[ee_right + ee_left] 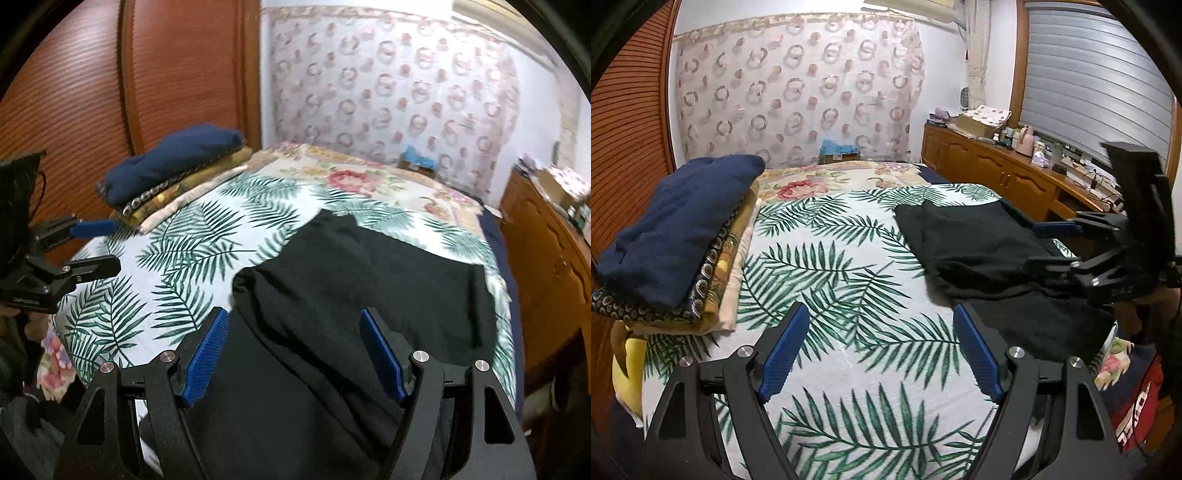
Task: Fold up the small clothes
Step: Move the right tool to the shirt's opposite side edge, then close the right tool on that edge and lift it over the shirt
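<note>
- The bed [849, 266] carries everything, spread with a palm-leaf sheet [177, 258] over its near and middle part and a floral cover [812, 181] towards its far edge.
- A black garment [351, 288] lies rumpled and partly doubled over on the bed's right half, reaching from about mid-bed back to the near edge; in the right wrist view it runs on under that gripper's fingers.
- A stack of folded clothes [676, 243] sits at the bed's left edge, towards the far left corner: a navy piece [166, 162] on top, patterned dark, golden and cream layers under it.
- A wooden cabinet [997, 166] runs along the wall beyond the bed's right edge, its top crowded with small items too small to name.
- The left gripper [879, 350] hangs over the palm-leaf sheet near the bed's near edge, left of the black garment, its blue pads [783, 350] spread wide with nothing between them.
- The right gripper [295, 354] hangs over the near part of the black garment, fingers wide apart; whether the tips touch the cloth cannot be told.
</note>
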The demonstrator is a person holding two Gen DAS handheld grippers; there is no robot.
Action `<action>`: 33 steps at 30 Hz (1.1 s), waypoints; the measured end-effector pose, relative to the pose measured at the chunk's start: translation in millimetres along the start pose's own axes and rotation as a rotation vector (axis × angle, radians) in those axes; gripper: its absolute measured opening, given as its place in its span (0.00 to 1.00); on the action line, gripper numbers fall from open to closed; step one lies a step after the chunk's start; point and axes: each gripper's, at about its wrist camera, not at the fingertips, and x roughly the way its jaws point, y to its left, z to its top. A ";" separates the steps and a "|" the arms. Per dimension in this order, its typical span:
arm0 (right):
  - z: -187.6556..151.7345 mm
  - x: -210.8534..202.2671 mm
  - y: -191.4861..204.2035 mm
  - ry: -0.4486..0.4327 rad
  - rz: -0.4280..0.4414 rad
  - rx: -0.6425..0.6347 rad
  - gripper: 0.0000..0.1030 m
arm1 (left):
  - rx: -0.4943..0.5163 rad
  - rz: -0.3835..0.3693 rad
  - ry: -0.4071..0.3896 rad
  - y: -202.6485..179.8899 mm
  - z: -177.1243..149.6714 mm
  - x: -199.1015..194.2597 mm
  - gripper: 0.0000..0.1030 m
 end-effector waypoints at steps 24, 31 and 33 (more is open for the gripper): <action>38.1 103.4 -4.0 0.155 0.092 -0.119 0.08 | 0.006 -0.043 0.063 8.4 7.7 46.3 0.79; 53.4 63.1 -40.5 0.026 0.070 -0.033 0.08 | 0.032 -0.073 0.099 -6.4 4.5 59.3 0.79; 57.0 54.1 -55.2 -0.002 0.060 -0.023 0.08 | 0.038 -0.082 0.103 -10.3 5.0 60.9 0.79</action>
